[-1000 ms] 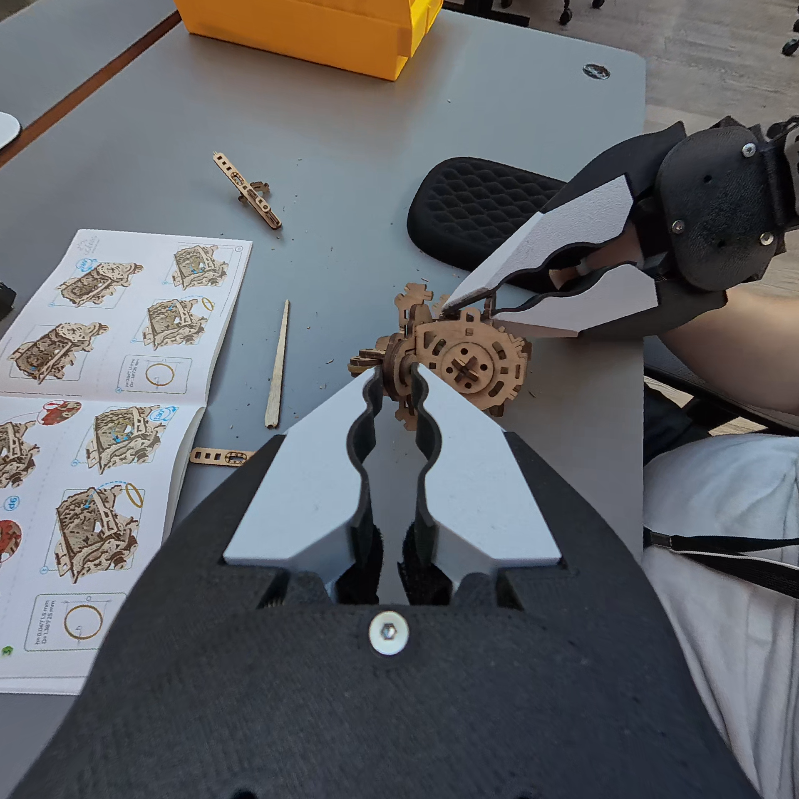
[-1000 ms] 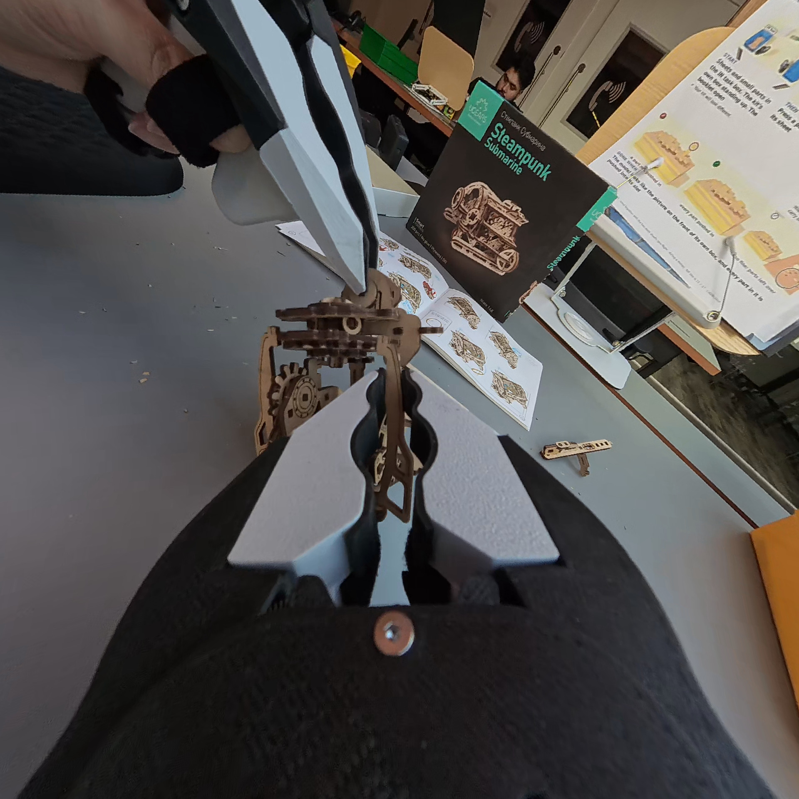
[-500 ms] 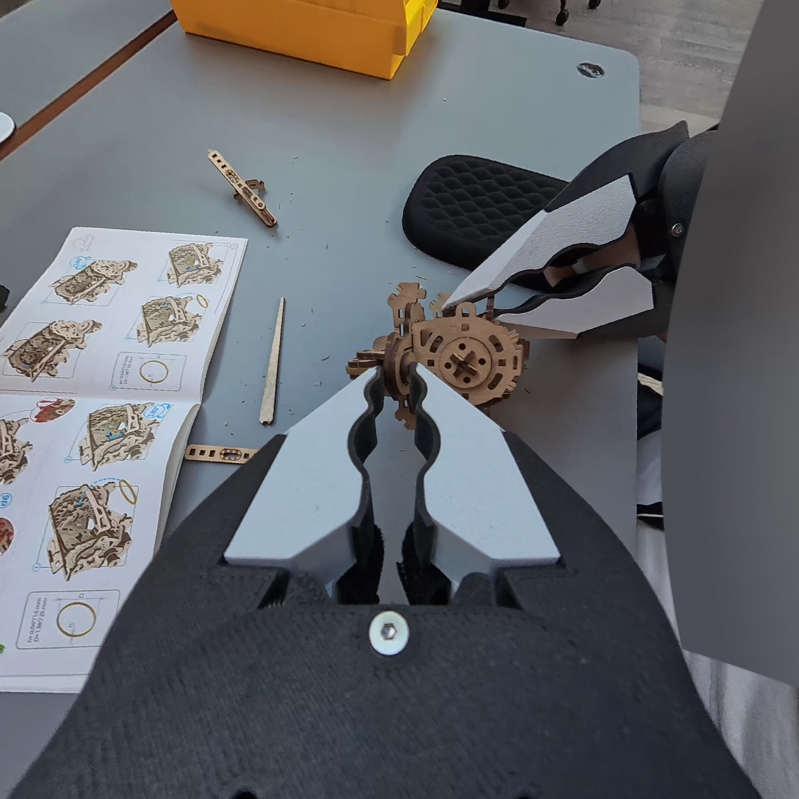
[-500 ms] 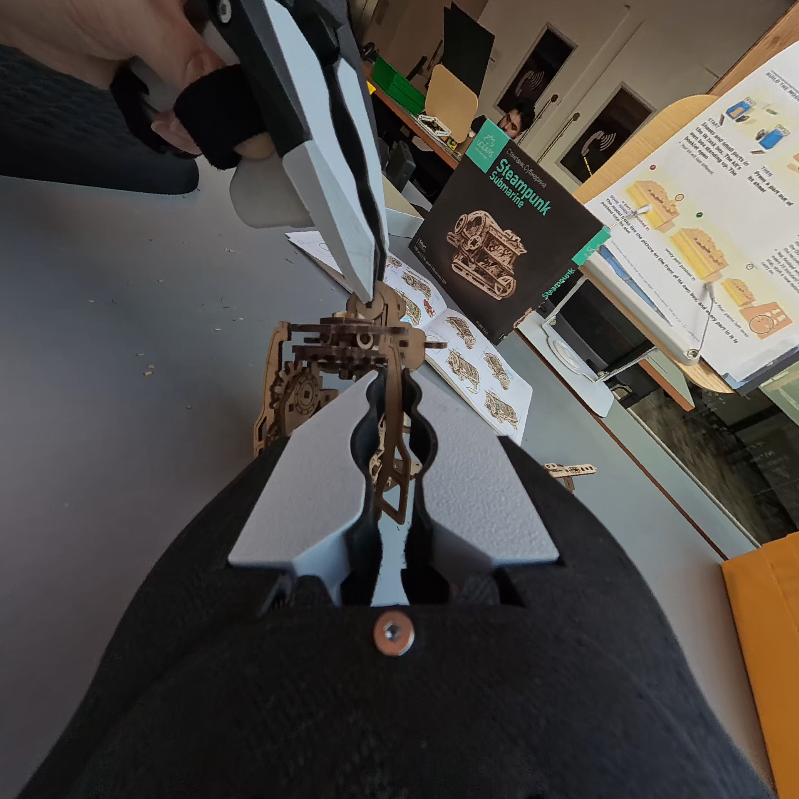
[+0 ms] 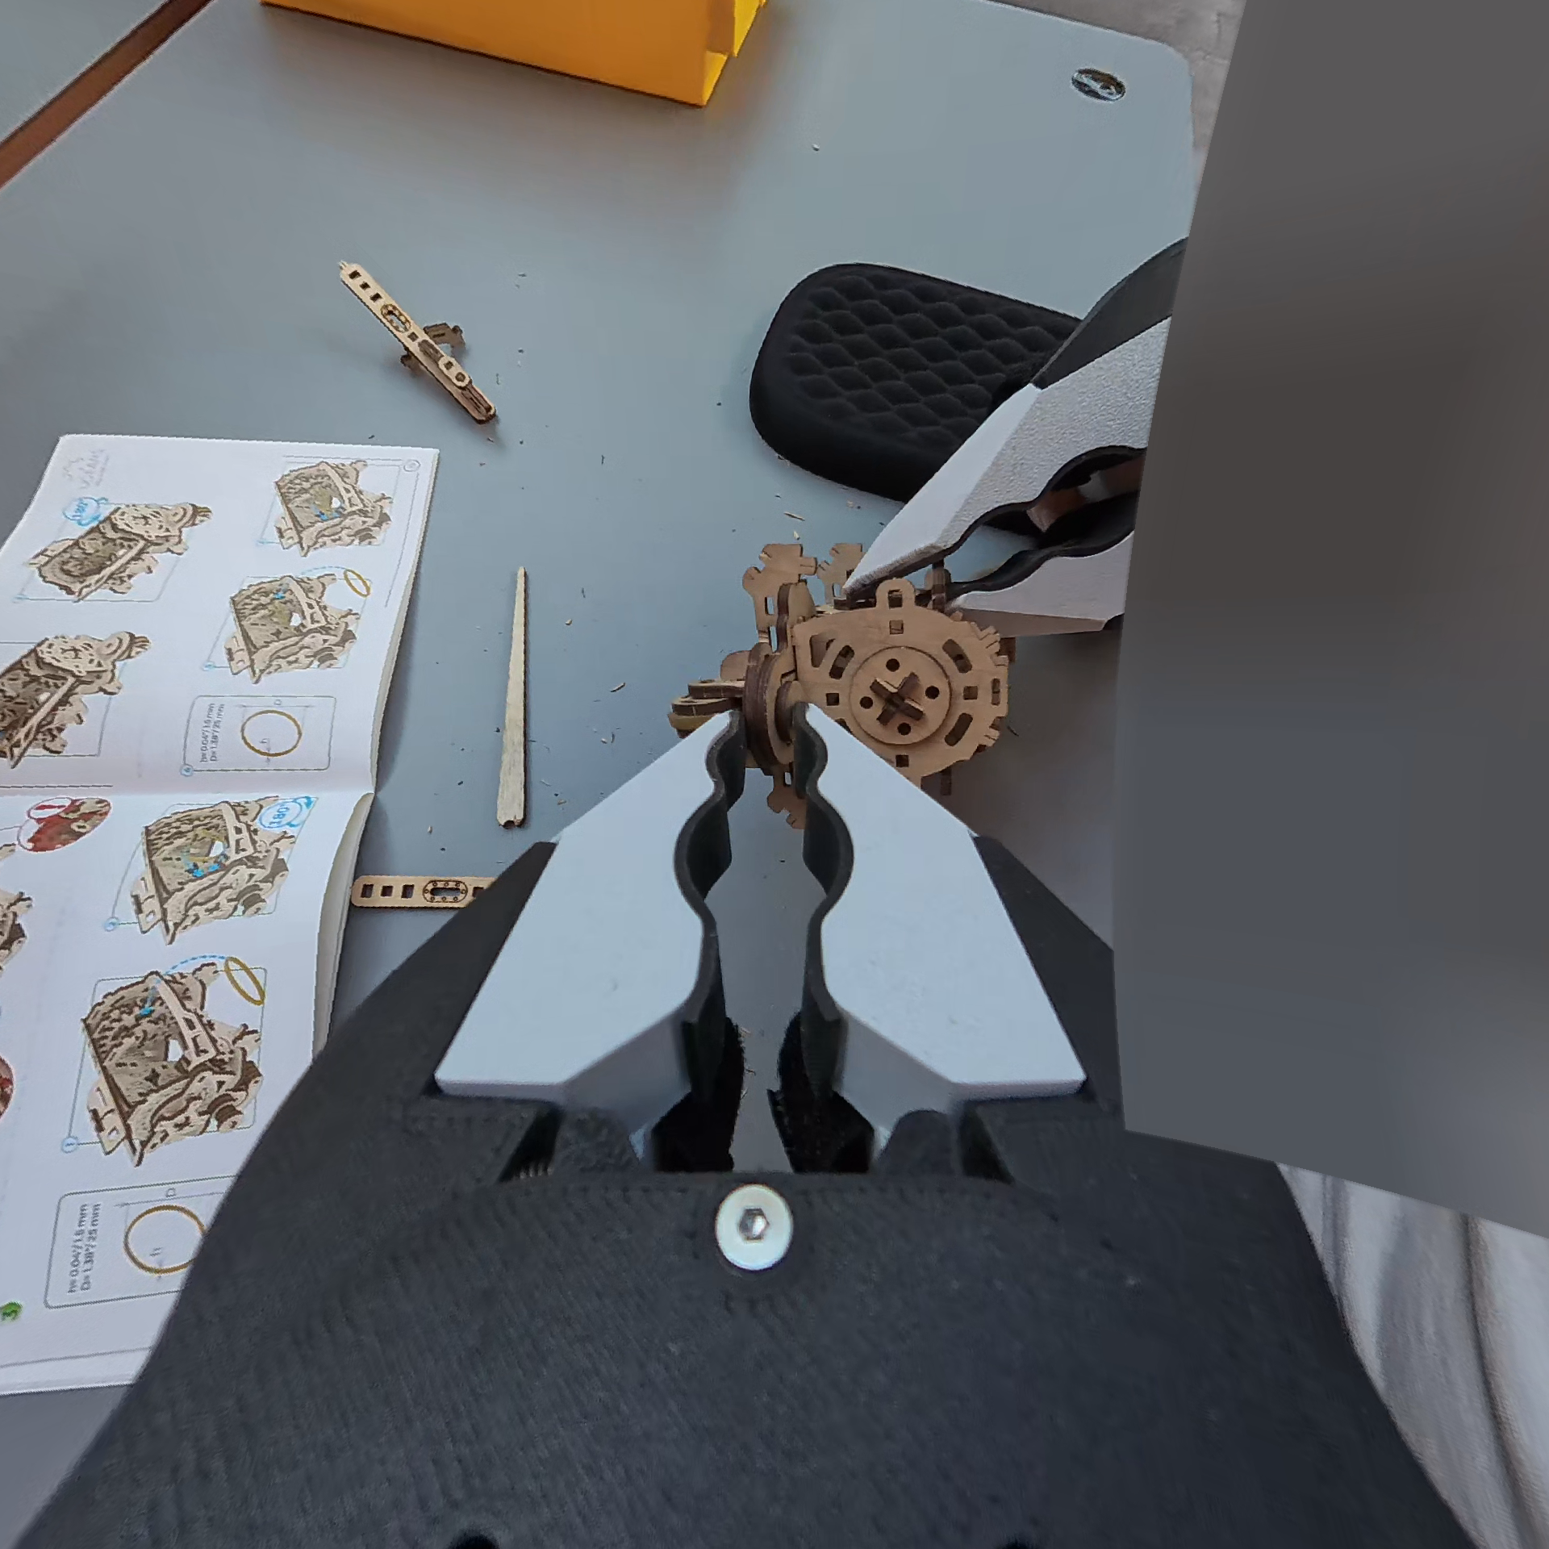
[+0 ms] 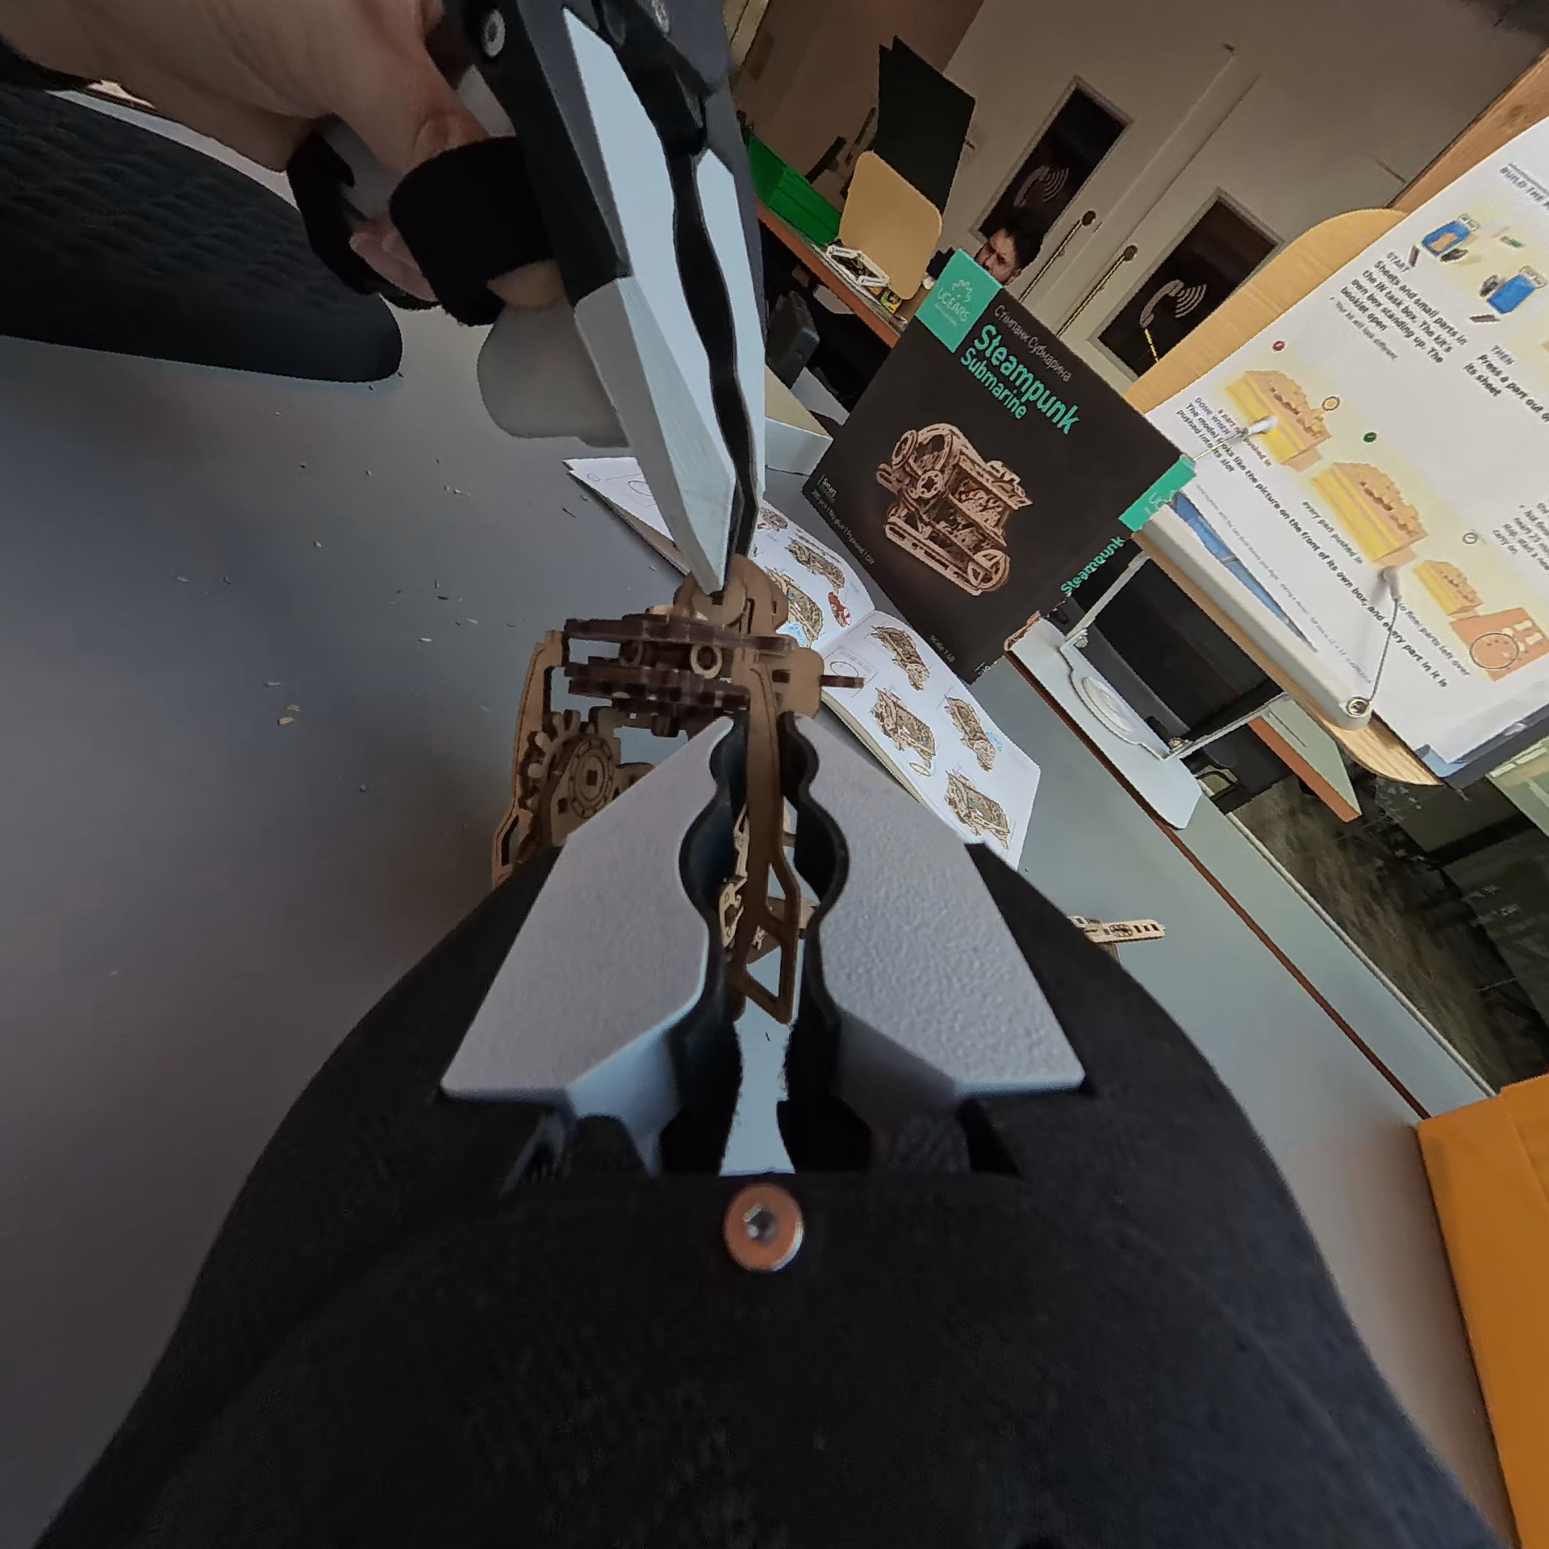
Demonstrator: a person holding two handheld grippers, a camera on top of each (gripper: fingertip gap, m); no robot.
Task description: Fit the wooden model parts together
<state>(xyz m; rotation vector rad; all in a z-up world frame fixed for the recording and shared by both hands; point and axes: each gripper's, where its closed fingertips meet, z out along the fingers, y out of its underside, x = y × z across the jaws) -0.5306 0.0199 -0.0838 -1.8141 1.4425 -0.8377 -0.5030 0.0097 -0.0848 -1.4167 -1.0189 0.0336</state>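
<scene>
1. Left claw [image 5: 767,738] pinches the wooden model's [image 5: 897,696] thin plate near the bench [image 5: 670,251] edge
2. Right claw [image 6: 758,746], from 2 o'clock, grips its upright frame
3. Light, brittle plywood; hold flat plates, not gear teeth

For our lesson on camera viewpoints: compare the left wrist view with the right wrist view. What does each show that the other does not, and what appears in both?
Only the left wrist view shows the tapered wooden stick and the short slotted strip lying on the grey table.

Only the right wrist view shows the upright dark kit box, the poster stand and a person's hand.

Both show the wooden gear model, gripped by the left gripper and right gripper, the open instruction booklet, the black pad and the yellow bin.
</scene>
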